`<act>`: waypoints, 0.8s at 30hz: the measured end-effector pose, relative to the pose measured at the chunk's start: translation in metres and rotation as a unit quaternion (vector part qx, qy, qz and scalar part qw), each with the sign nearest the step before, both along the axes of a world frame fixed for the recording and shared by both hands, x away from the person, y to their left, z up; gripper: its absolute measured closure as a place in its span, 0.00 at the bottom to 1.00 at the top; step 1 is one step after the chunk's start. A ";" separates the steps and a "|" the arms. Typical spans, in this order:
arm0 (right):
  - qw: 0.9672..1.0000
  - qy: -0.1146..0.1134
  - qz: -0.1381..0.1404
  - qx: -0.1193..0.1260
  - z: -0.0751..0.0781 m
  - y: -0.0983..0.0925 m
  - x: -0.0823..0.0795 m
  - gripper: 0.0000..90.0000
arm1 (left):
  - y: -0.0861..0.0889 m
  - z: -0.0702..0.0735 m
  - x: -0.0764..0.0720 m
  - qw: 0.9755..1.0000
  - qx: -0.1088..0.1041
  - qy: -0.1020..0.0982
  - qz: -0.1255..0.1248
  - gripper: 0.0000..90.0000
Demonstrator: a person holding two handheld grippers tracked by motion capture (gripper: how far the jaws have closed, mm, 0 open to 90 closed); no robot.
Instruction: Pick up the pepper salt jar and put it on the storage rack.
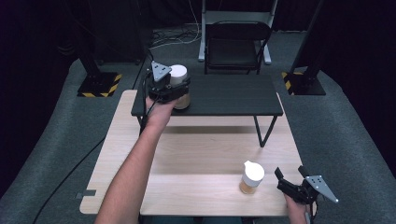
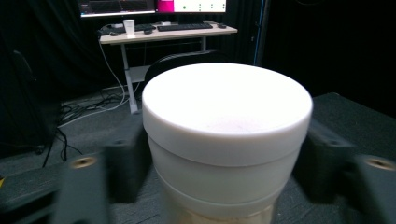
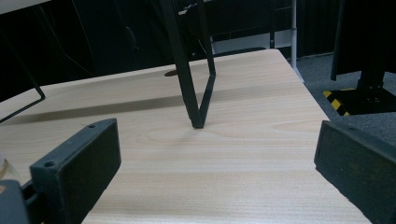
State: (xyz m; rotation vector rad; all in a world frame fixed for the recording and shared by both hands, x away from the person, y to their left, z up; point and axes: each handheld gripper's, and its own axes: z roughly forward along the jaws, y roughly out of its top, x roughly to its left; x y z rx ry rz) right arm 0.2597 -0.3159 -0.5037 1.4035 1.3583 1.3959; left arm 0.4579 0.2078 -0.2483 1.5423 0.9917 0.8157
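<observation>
High view overhead, facing forward; gripper views close, low; shared wooden table [image 1: 196, 158], probably.

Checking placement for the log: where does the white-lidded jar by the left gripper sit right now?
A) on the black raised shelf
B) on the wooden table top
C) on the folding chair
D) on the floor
A: in the high view the white-lidded jar stands on the black raised shelf, between the jaws of the left gripper.
</observation>
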 end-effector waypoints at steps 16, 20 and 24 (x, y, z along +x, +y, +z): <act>1.000 -0.002 -0.003 0.004 -0.001 0.000 -0.001 0.00 | 0.002 0.001 -0.015 1.000 -0.007 0.018 0.012 0.00; 1.000 -0.003 -0.003 0.006 -0.002 -0.001 -0.001 0.00 | 0.007 0.000 -0.022 1.000 0.000 0.010 0.014 0.00; 1.000 -0.003 -0.004 0.007 -0.001 0.000 -0.001 0.00 | 0.013 0.000 -0.031 1.000 -0.004 0.004 0.012 0.00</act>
